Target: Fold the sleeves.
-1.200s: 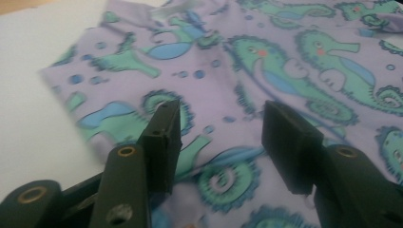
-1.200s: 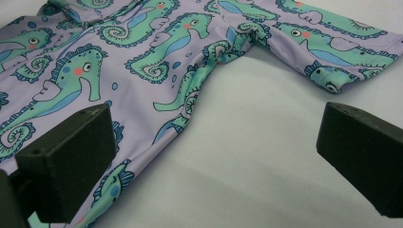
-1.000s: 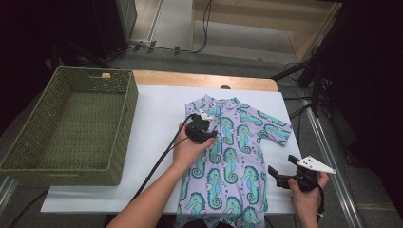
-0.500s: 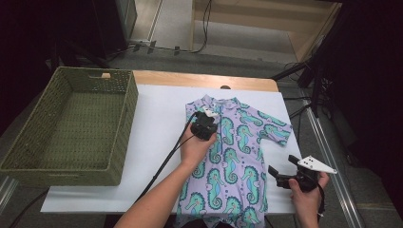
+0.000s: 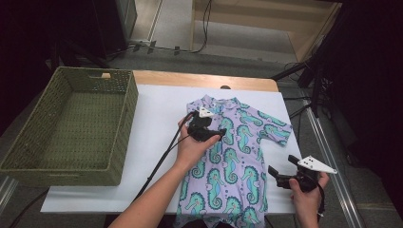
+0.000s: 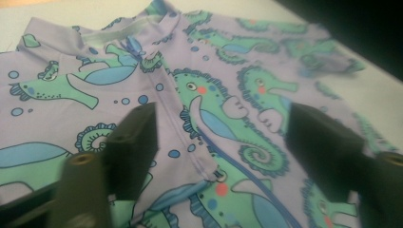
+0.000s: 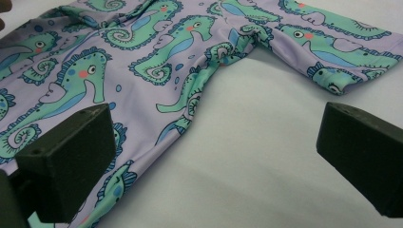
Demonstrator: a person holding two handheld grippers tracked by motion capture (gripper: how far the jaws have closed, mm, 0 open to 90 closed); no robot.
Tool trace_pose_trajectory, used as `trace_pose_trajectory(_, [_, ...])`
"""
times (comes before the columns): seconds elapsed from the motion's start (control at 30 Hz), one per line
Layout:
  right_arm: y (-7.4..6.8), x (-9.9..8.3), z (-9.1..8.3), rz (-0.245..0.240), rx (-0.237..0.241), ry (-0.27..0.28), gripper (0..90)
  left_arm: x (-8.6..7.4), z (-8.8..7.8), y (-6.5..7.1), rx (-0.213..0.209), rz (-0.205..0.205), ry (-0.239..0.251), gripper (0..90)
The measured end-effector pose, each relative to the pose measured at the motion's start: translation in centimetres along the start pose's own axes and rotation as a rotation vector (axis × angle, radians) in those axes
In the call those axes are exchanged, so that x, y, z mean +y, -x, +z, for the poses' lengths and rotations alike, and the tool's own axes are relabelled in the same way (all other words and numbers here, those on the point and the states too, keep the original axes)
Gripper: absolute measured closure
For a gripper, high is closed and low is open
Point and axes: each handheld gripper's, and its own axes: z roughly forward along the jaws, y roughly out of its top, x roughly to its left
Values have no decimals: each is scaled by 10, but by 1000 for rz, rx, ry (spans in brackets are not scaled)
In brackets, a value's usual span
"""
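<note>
Seahorse romper [image 5: 228, 161] lies lengthwise, collar pointing away from the person

I see a wooden bench [image 5: 204, 80] with a white cover [image 5: 152, 118]. The grey floor [image 5: 228, 40] behind has black cables [image 5: 205, 23]. The room sides look dark.

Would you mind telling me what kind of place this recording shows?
Probably a lab or recording workspace: a table under a white sheet, loose cables on the floor behind, and a handheld left gripper.
</note>
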Motion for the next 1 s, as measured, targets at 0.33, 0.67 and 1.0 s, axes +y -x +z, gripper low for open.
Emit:
trace_pose_trajectory(0.33, [1, 0, -1, 3, 8, 5, 0, -21, -40, -22, -37, -7, 62, 17])
trace_pose_trajectory(0.67, [0, 0, 0, -2, 6, 5, 0, -47, -83, -33, -21, 21, 107, 0])
trace_pose_trajectory(1.0, [0, 0, 0, -3, 5, 1, 0, -67, -112, -32, -15, 39, 124, 0])
